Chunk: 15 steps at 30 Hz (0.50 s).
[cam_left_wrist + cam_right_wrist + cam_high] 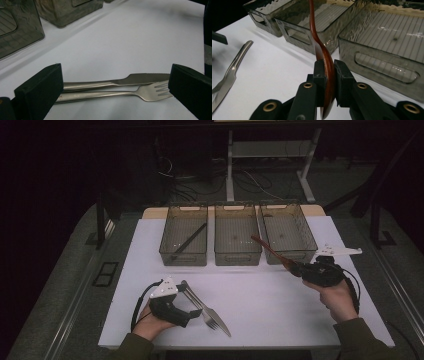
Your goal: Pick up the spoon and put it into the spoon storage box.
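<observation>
A steel knife (pixel 140 78) and a steel fork (pixel 150 92) lie side by side on the white table, near its front edge (pixel 215 319). My left gripper (pixel 115 82) stands open over them, one black jaw at each end of the pair, low on the table (pixel 195 302). My right gripper (pixel 329 67) is shut on the bowl of a brown wooden spoon (pixel 313 27). It holds the spoon off the table at the right (pixel 297 269). The spoon's handle (pixel 270 249) slants up and left over the front wall of the right bin (pixel 292 256).
Three translucent grey bins stand in a row at the back of the table: left (pixel 184 255), middle (pixel 237 256) and right. A dark thin stick (pixel 190 240) lies in the left bin. Desk legs and cables show on the floor behind.
</observation>
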Available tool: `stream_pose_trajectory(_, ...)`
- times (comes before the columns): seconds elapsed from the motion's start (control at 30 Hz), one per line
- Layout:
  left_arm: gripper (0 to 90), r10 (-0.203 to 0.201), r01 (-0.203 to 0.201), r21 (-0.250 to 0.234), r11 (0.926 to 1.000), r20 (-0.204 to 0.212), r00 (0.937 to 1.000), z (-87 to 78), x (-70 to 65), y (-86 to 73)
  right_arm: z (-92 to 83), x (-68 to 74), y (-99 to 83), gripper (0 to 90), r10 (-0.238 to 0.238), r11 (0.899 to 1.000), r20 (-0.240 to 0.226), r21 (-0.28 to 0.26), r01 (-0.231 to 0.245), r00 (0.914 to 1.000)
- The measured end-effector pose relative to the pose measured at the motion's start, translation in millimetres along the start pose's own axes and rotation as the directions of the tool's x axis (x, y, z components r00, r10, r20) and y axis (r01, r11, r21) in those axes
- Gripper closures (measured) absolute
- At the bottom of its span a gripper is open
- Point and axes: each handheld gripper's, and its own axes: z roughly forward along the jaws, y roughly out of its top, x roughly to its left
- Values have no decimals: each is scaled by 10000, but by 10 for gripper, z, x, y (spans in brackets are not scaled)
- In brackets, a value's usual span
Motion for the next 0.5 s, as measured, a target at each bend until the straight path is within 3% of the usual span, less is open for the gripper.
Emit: stream_pose_trajectory(0.5, 0, 51, -51, -46, 10000, 32, 10000, 6, -15, 3, 188, 34, 239, 795, -214, 9996, 114, -202, 216, 9997)
